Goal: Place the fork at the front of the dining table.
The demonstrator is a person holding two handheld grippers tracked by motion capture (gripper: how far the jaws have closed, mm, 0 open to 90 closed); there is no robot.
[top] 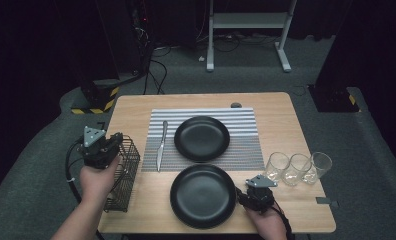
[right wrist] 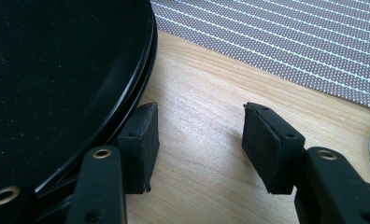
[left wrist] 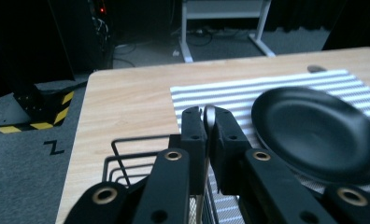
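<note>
Plates (top: 201, 138), two; glasses (top: 298, 168), three; left gripper (left wrist: 209, 122) clamping perhaps cutlery (left wrist: 209, 116); right gripper (right wrist: 198, 135) agape.

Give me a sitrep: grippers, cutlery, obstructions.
Left gripper shut on a metal utensil handle over the wire basket. Right gripper open beside the near black plate, holding nothing. Knife on the striped mat. Nothing obstructing.

The utensil (left wrist: 209, 122) clamped in the left tool (left wrist: 209, 126) (only its rounded tip shows) cannot be identified.
</note>
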